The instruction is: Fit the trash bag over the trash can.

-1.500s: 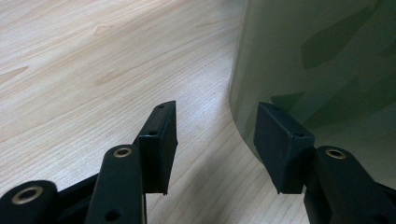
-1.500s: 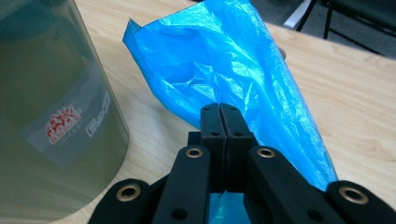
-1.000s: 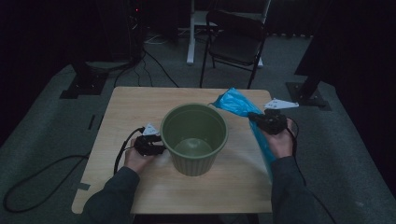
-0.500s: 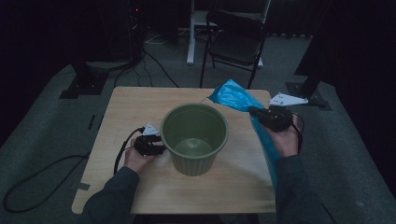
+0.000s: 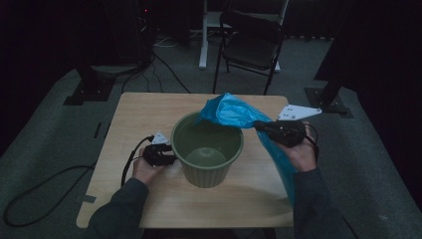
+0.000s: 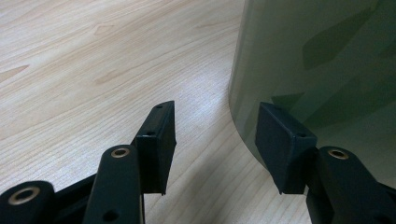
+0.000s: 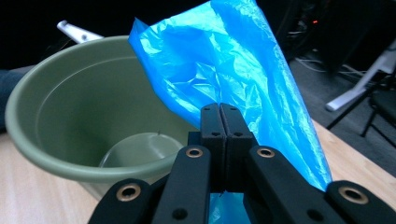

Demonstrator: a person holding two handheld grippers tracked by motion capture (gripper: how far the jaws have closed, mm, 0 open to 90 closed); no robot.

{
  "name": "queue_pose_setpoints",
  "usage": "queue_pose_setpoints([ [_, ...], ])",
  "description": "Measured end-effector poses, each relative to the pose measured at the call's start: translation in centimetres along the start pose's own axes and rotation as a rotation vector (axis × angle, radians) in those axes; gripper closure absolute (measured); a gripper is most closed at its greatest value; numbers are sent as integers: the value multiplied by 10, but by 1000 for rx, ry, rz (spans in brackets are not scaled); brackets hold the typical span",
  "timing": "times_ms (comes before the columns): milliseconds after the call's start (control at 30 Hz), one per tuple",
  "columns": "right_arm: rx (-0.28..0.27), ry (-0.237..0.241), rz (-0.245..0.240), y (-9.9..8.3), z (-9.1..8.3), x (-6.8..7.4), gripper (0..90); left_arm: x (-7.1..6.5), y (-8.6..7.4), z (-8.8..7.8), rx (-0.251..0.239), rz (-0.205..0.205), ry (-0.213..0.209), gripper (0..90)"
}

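From the high view, the thin blue plastic bag is held over the olive-green ribbed plastic bin on the tabletop, apparently for lining it. In the left gripper view, the left hand-held gripper is spread beside the bin's wall, seemingly to steady it. In the right gripper view, the right hand-held gripper is pressed together, pinching the bag.

A light wooden counter stands on a grey carpeted floor. Behind it is a black folding chair, near a white post. Black cables run across the floor, and dark stand bases sit on both sides.
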State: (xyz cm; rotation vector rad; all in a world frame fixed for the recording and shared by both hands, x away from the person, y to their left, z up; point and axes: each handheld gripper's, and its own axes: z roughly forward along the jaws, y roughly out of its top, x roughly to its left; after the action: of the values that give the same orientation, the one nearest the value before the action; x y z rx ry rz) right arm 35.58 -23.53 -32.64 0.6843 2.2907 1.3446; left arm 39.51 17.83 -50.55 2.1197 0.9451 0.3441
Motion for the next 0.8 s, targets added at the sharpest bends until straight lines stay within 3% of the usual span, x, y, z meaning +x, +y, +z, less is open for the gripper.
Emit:
queue_pose_setpoints([
  [367,78,76,-47,-3,17,10,898,0,0,0,0,-2,-3,482],
  [800,102,112,-70,-7,12,13,898,0,0,0,0,-4,-3,481],
])
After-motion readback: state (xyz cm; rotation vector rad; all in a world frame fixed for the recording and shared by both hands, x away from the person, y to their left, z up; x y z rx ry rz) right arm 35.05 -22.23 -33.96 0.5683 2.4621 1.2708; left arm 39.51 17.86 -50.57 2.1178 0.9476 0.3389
